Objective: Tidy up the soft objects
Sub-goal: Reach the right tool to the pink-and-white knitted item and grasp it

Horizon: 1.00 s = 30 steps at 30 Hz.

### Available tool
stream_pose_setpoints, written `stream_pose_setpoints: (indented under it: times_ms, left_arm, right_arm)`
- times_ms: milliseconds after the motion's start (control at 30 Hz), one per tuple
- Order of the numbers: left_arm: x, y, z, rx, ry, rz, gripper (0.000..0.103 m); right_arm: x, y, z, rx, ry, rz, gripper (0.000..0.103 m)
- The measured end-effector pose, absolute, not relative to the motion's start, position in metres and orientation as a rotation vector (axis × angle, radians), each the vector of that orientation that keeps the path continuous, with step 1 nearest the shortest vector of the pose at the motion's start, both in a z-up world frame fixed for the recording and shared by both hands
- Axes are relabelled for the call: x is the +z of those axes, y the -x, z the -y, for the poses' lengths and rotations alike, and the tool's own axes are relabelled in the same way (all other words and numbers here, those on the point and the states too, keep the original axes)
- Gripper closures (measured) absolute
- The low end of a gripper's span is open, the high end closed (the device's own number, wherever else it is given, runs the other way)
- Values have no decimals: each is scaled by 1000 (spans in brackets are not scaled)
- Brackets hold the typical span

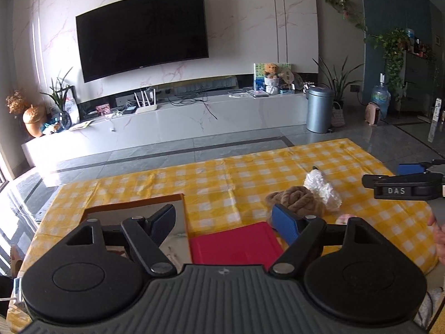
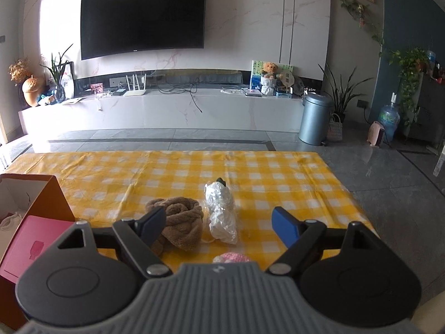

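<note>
Cardboard box (image 2: 47,200), orange outside, stands open at the left end of a yellow gingham tablecloth (image 2: 172,169), holding a white soft item (image 2: 11,220), with a pink lid (image 2: 33,246) leaning on it. Both the left gripper (image 1: 224,218) and right gripper (image 2: 218,224) hang released and empty. A rolled brown towel (image 2: 180,220), crinkled plastic bag (image 2: 221,214) and pink knitted piece (image 2: 232,257) lie mid-table, facing a wall-mounted television (image 2: 143,14).

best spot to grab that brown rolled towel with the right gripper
Grip the brown towel across its bulging middle, coming down from above and slightly from its left. It is a soft, knotted bundle lying on the yellow checked cloth, and the crinkled plastic bag sits close against its right, so that side is crowded. The right gripper stands open.
</note>
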<state>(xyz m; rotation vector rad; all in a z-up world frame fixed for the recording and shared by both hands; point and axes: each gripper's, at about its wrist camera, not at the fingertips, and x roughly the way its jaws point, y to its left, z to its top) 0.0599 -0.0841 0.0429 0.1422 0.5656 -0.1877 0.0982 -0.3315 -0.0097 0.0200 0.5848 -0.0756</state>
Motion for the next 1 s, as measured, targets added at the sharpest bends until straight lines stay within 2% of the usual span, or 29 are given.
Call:
stream_pose_setpoints:
  times_ms: [200, 267, 400, 500, 667, 700, 1000]
  left_arm:
    - [14, -91, 128, -305, -171, -723, 10]
    - [7, -98, 142, -327, -197, -742, 10]
    - [-6, -114, 166, -326, -284, -755, 10]
    - [-19, -129, 176, -301, -323, -791, 10]
    - [-49, -165, 189, -294, -363, -953, 9]
    - [-53, -168, 193, -284, -380, -953, 7]
    - [-67, -171, 224, -323, -578, -938, 9]
  right_arm:
    - [-49, -120, 368, -199, -130, -714, 21]
    - [-70, -132, 382, -262, -175, -802, 15]
    - [-108, -151, 404, -307, -262, -940, 15]
    - [-119, -161, 409, -275, -312, -970, 15]
    - [-126, -180, 384, -175, -264, -1012, 12]
    - [-129, -184, 376, -153, -239, -1029, 12]
    - [-147, -200, 340, -144, -76, -1091, 12]
